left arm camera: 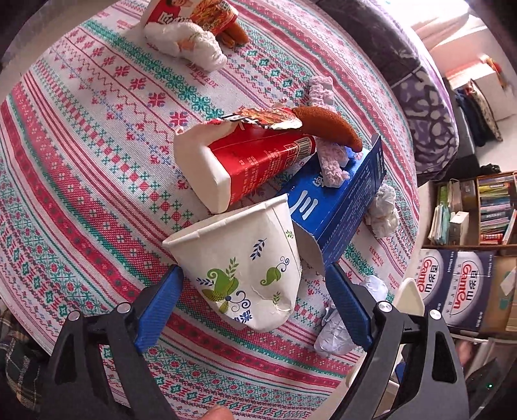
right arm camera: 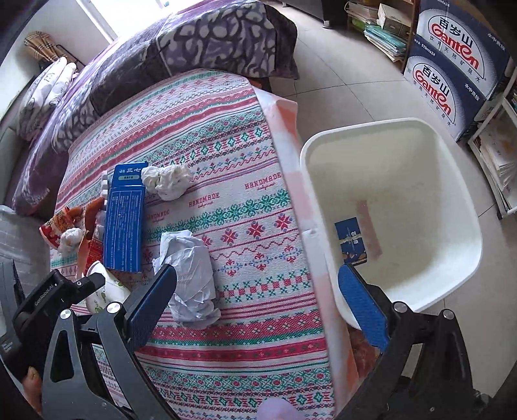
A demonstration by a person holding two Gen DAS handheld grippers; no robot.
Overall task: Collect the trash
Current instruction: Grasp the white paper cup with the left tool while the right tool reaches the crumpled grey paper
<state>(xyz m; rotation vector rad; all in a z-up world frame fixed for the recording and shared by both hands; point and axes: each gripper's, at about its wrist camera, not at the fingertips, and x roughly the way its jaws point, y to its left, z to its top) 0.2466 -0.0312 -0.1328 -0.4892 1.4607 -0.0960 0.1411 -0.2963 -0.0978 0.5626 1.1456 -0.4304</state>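
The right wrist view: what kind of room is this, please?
Probably a bedroom or living room at home: a bed with a purple blanket, a bookshelf with stacked papers, and boxes of bottled water on the tiled floor.

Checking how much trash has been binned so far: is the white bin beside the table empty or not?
Not empty, nearly so: the white bin holds one small dark blue packet on its floor; the rest of the floor shows bare.

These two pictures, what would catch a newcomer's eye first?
Probably the white paper cup with green leaf prints, lying on its side between the open blue fingers of the left gripper. Behind it a red carton and a blue box pile up on the patterned tablecloth. Beside the table stands a big white bin, nearly empty.
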